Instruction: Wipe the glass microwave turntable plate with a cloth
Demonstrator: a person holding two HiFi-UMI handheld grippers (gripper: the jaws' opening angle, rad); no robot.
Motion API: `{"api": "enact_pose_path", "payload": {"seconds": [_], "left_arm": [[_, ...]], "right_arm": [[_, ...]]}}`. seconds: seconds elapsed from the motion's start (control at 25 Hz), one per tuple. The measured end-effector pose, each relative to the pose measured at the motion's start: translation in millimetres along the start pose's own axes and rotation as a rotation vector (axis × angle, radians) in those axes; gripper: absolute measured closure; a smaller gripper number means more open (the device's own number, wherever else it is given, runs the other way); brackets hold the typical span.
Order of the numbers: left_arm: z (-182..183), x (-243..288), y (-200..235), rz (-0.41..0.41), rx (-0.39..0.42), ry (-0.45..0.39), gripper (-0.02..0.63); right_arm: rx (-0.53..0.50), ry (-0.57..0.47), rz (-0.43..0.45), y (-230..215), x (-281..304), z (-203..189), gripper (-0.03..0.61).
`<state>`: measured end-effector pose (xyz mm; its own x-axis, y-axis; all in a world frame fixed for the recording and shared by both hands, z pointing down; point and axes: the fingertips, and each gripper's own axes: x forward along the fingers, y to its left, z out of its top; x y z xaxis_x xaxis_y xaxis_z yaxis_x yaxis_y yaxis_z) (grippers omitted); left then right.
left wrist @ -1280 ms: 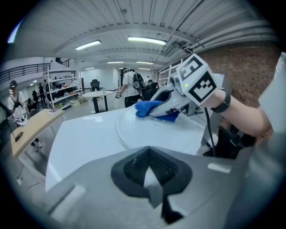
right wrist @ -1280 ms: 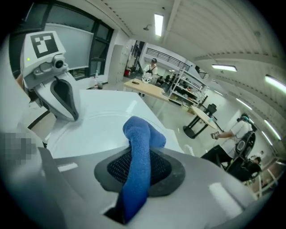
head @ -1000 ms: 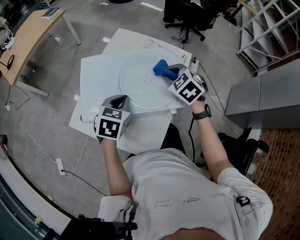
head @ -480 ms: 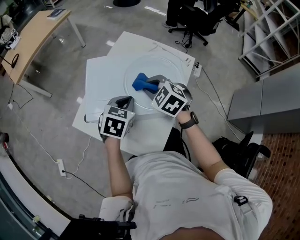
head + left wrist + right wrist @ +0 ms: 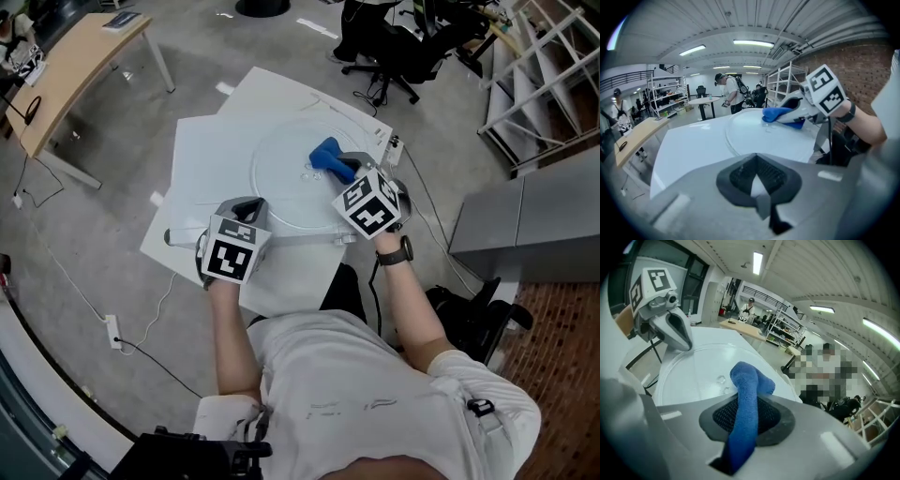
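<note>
Clamped tight on a blue cloth (image 5: 327, 153), the right gripper (image 5: 344, 169) has its jaws closed around the fabric, which runs up between them and bulges out in a rounded wad past their tips. That wad presses on the glass turntable plate (image 5: 281, 183) in the plate's upper right part, just beyond the small raised bumps (image 5: 307, 172) at its centre. The plate is a clear round disc lying flat on a white table top (image 5: 202, 159), a little above the middle of the head view. At the plate's lower left edge sits the left gripper (image 5: 247, 206), just beside the rim; whether it touches the glass cannot be told. Its jaws are drawn together with only a sliver of white showing between the dark pads, and nothing is held in them. The person's bare forearms reach up from the bottom of the frame, and a dark wristwatch (image 5: 396, 251) sits on the right wrist. Around the table the floor is grey concrete, with a wooden desk (image 5: 66, 66) at the upper left, a black office chair (image 5: 394, 37) at the top, white shelving (image 5: 534, 66) at the upper right and a power strip (image 5: 113, 330) on the floor at the lower left
</note>
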<state>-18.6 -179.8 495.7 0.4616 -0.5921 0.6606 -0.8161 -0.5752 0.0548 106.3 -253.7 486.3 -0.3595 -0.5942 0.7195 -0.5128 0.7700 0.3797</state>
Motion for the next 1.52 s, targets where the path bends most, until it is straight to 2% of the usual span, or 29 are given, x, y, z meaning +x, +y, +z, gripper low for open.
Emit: {"api": "enact_pose_path", "payload": {"seconds": [0.28,0.56,0.68,0.8,0.92,1.0,1.16,1.32,1.4,1.52], "left_arm": [[1,-1,0,0.000,-0.009,0.000,0.614],[0,1,-1,-0.006,-0.011,0.002,0.613],[1,3,2,-0.001,-0.010,0.000,0.613],[-1,6,1,-0.002,-0.013,-0.002,0.612],[-2,7,-8,-0.038,0.003,0.006,0.612],[-1,7,-10,-0.057,0.018,0.008,0.612],[-2,8,-13,-0.087,0.036,0.016,0.612],[5,8,-16,-0.107,0.071,-0.001,0.613],[6,8,-12,-0.096,0.070,-0.002,0.614],[3,7,-8,-0.072,0.066,0.003,0.612]], "right_arm": [[-0.084,-0.104,0.186,78,-6,43,0.506],[-0.115,-0.126,0.290,105,-17,43,0.503],[-0.149,-0.084,0.310,110,-26,32,0.502],[-0.132,-0.029,0.292,102,-31,10,0.502],[-0.013,-0.031,0.243,77,-24,-6,0.502],[0.046,-0.035,0.197,56,-13,-6,0.502],[0.155,-0.035,0.164,28,8,-2,0.503],[0.297,-0.052,0.057,-8,23,-6,0.503],[0.360,-0.087,0.003,-20,17,-1,0.504],[0.428,-0.221,-0.064,-17,-27,15,0.505]]}}
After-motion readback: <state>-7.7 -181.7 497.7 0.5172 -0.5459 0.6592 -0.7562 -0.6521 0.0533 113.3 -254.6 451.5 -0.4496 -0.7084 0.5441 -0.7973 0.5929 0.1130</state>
